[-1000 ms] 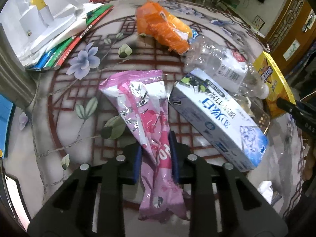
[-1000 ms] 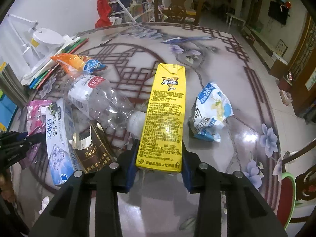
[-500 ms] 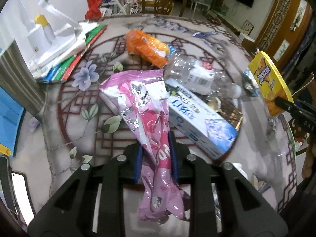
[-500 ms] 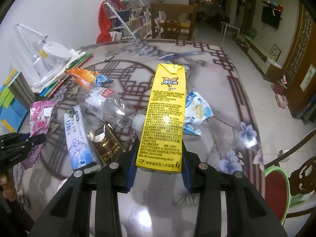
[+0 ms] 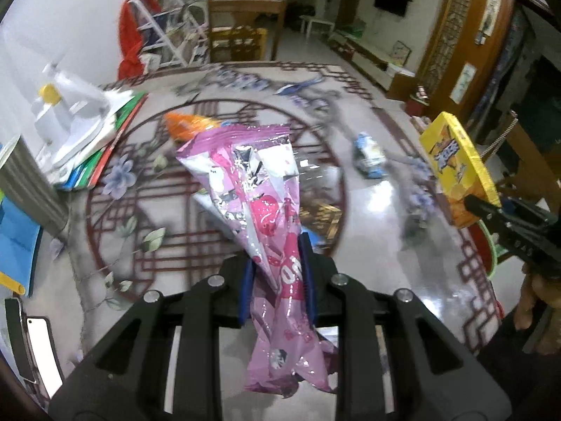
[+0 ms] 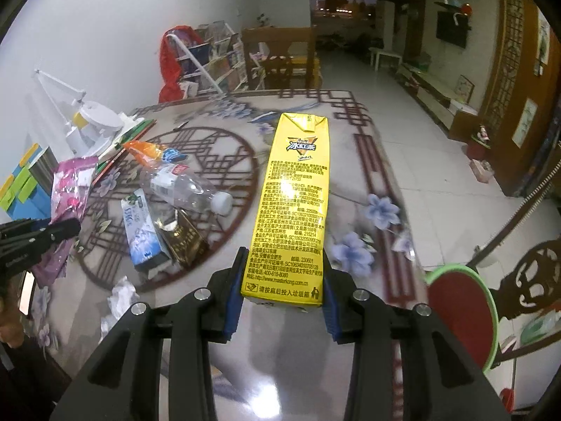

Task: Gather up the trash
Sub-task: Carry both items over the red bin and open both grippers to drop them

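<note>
Patterned with red lines and painted flowers, the desk (image 6: pixel 378 161) is seen from high up now. A second ago both cameras were low and close to it. Now more of the room is seen, so both pieces of trash have been lifted off the desk.

The pink wrapper (image 5: pixel 266 210) is pinched in the left claw (image 5: pixel 277 280). It is squeezed tight between the blue pads (image 5: pixel 246 291), and its ends hang out above and below them. The yellow carton (image 6: pixel 294 203) is pinched near its bottom end by the right claw (image 6: pixel 282 286). It is held up in the air, above the desk.

More trash is left on the desk. A clear bottle (image 6: pixel 186 189), a blue and white box (image 6: pixel 140 231), a brown packet (image 6: pixel 186 238) and an orange wrapper (image 6: pixel 143 151) are bunched together. A blue and white pouch (image 5: pixel 368 154) lies apart from them. Some crumpled white paper (image 6: pixel 121 293) lies near the desk's edge.

No bin is seen in either view. It is judged that the two held pieces are being carried away to be dropped, and that the rest must be picked up after.
</note>
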A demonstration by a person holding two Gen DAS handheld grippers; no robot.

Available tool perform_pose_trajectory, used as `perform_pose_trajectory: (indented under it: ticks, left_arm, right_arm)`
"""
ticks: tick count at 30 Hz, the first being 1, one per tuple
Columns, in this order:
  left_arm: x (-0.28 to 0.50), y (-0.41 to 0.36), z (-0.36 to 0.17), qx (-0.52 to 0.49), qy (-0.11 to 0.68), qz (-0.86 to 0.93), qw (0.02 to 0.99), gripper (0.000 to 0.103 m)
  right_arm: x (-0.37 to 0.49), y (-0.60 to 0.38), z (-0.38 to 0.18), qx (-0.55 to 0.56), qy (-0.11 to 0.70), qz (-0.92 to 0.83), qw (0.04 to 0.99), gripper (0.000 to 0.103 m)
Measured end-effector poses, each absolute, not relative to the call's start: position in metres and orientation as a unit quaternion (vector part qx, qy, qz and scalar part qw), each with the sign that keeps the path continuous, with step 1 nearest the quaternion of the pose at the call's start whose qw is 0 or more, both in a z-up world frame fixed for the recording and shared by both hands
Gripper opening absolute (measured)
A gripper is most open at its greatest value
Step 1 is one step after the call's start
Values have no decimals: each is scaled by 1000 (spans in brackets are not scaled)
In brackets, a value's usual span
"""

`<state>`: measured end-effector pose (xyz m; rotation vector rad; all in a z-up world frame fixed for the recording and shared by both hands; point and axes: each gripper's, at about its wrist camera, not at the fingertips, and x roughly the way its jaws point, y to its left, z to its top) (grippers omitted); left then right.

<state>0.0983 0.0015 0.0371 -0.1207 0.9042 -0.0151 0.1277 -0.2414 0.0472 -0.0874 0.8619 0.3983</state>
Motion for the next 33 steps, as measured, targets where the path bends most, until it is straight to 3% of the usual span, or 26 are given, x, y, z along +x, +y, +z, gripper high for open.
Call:
perform_pose_trajectory:
  ticks: [19,33]
  left_arm:
    - [130,-166,67,-7,423,-156,893,23]
    - [171,-286,55,-17,434,-283,855,23]
  right_arm:
    - [112,-388,62,14,397,92,913,36]
    - [107,-491,44,57,407,20,911,36]
